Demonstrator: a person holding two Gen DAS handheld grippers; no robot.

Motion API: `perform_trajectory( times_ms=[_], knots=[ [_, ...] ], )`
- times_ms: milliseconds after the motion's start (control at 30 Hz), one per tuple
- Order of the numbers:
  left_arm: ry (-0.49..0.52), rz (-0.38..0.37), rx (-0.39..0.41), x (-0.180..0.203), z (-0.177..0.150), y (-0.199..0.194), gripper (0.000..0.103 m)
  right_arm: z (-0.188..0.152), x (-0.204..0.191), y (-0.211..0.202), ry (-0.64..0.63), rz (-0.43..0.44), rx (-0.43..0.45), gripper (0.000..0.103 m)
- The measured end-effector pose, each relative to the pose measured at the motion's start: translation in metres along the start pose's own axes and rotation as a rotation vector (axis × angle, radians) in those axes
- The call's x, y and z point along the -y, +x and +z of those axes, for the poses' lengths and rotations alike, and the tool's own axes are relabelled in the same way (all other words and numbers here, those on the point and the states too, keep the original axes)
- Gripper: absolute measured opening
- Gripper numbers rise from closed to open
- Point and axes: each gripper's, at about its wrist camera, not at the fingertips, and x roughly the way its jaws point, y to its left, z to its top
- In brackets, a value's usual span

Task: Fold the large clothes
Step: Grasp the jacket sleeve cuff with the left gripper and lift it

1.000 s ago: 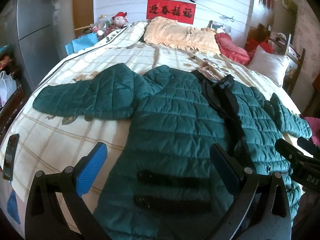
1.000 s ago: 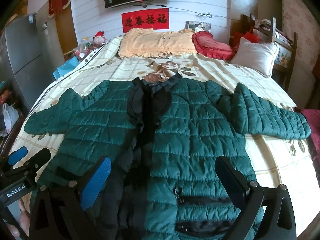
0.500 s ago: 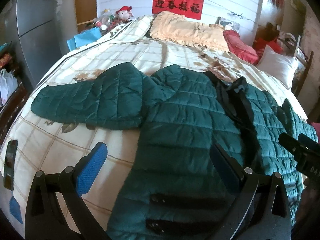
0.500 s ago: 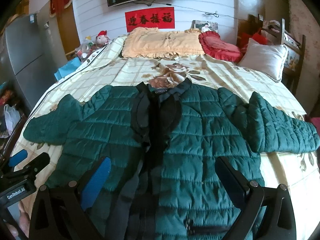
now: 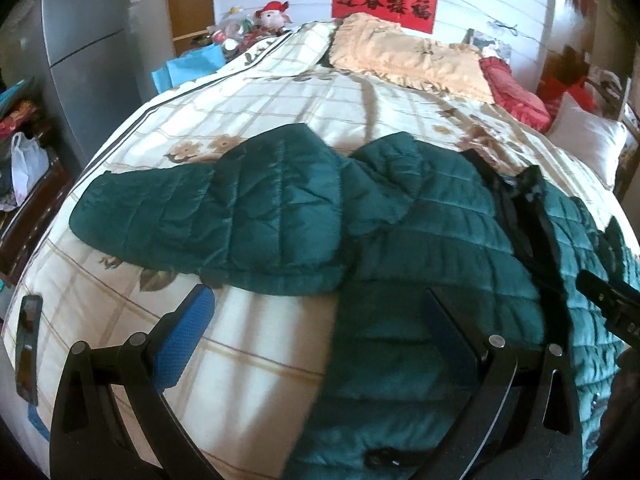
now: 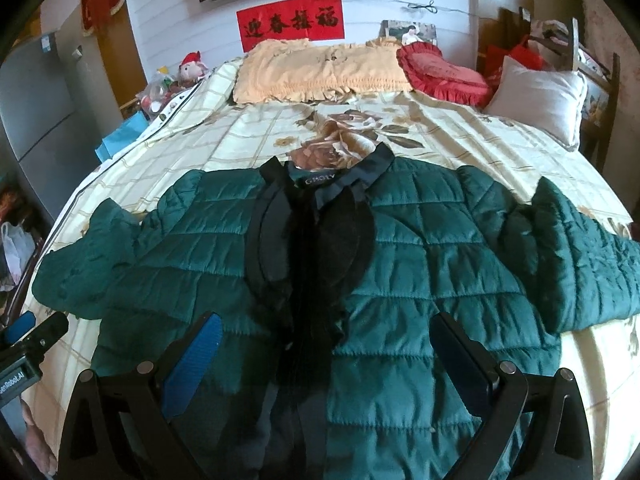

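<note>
A dark green quilted jacket point(image 6: 420, 264) lies front up on the bed, collar toward the pillows, with a black placket down the middle. Both sleeves stretch sideways. In the left wrist view the jacket point(image 5: 420, 248) fills the right half, its left sleeve point(image 5: 208, 216) pointing left. My left gripper point(image 5: 316, 320) is open and empty, above the bed where sleeve meets body. My right gripper point(image 6: 326, 350) is open and empty, above the jacket's chest. The left gripper's tip point(image 6: 28, 332) shows at the left edge of the right wrist view; the right gripper's tip point(image 5: 608, 292) at the right edge of the left wrist view.
The bed has a cream checked floral quilt point(image 6: 440, 132). A peach pillow point(image 6: 320, 68), a red cushion point(image 6: 440, 76) and a white pillow point(image 6: 536, 100) lie at its head. A phone point(image 5: 28, 340) lies near the left edge. A grey fridge point(image 5: 88, 40) stands left.
Both grippers have moved forward over the jacket toward the collar; the pockets near the hem have slid out of view. Both stay open and empty.
</note>
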Motion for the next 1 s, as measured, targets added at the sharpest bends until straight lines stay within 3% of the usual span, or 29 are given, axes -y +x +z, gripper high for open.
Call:
perform_trajectory(
  times_ms=[333,500,767,1000],
  knots=[
    [-0.073,0.082,-0.023,-0.053,0.011,0.028,0.103,0.004,-0.012,0.017,-0.026,0.016,-0.013,0.103],
    [-0.214,0.11,-0.05,-0.111,0.021,0.045,0.103,0.002,-0.015,0.016,-0.05,0.022,-0.015,0.103],
    [-0.477,0.268,-0.073,-0.23,0.032,0.08,0.103,-0.001,-0.016,0.012,-0.056,0.033,-0.021,0.103],
    [-0.6,0.286,-0.084,-0.283,0.034,0.108,0.102,-0.006,-0.024,0.01,-0.082,0.036,-0.037,0.103]
  ],
)
